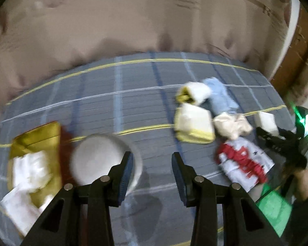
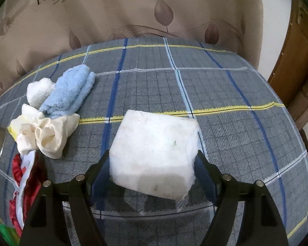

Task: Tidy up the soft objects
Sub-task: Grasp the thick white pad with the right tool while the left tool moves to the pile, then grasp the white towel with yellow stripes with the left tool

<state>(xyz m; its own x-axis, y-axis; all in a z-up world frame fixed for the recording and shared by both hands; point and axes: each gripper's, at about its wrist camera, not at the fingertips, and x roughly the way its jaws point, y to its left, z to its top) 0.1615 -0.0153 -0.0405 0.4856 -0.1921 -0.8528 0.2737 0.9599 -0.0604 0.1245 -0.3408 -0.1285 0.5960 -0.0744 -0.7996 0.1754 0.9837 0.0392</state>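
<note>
My right gripper (image 2: 152, 176) is shut on a white spongy block (image 2: 154, 151) and holds it a little above the blue checked tablecloth (image 2: 225, 106); its shadow lies underneath. To its left lie a cream cloth (image 2: 49, 135), a light blue towel (image 2: 69, 90), a white fluffy cloth (image 2: 39, 90) and a red and white cloth (image 2: 22, 182). In the blurred left wrist view my left gripper (image 1: 152, 164) stands open over bare tablecloth with nothing between its fingers. The same pile (image 1: 221, 119) lies to its right, with the right gripper (image 1: 277, 137) and the block (image 1: 264, 121) beyond it.
A round metal bowl (image 1: 100, 160) sits just left of the left fingers, and a mustard-yellow cloth (image 1: 39, 137) with white cloths on it lies further left. A folded cream and yellow piece (image 1: 193, 127) is in the pile. A beige curtain (image 2: 154, 10) hangs behind the table.
</note>
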